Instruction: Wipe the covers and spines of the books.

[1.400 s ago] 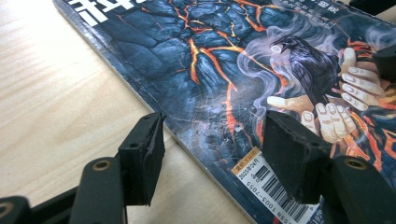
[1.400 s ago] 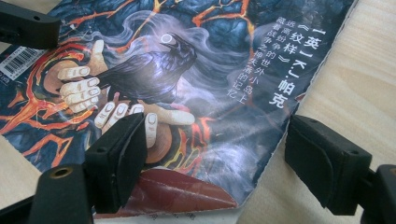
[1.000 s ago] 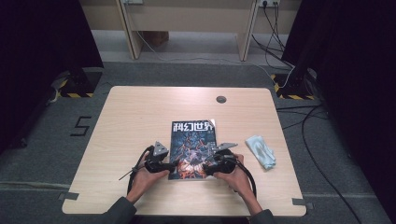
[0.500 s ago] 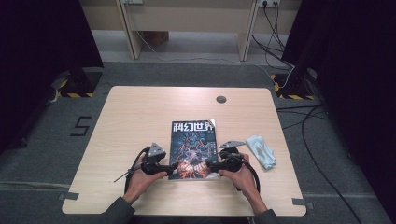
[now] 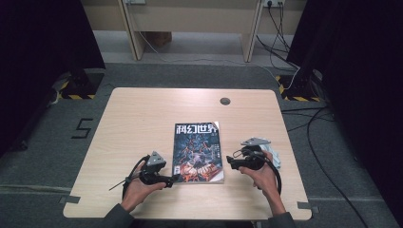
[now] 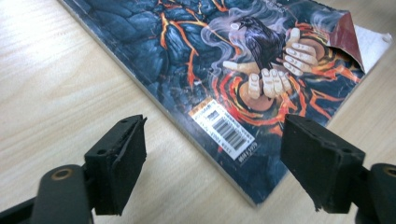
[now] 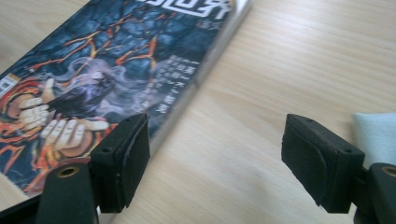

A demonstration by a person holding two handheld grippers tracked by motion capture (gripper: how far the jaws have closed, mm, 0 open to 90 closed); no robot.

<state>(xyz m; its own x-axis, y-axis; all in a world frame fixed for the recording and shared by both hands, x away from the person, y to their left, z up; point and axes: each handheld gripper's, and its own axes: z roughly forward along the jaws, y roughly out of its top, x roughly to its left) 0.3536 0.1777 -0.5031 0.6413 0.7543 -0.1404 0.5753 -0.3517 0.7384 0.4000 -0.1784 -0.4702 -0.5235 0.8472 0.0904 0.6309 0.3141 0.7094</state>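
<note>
Counter [image 5: 142, 118] first: pale wood, with a science-fiction magazine [image 5: 198, 151] lying flat and closed near my edge, cover up, title away from me. I read the work as handling this magazine, probably opening or shifting it. My left gripper [image 5: 164, 179] sits low beside the magazine's near left corner, and its jaws have just been opening; in the left gripper view they stand wide apart with nothing between them, the barcode [image 6: 224, 130] and spine edge just ahead. My right gripper [image 5: 236, 160] hovers off the right edge, jaws likewise spread and empty, with a pale blue cloth [image 7: 378, 133] just beyond it. The near right cover corner [image 6: 348, 38] is curled up. To do this well, I'd judge that corner the best purchase: slide one jaw under the lifted flap, pinch the cover alone, and steady the spine side so the magazine doesn't skate.
</note>
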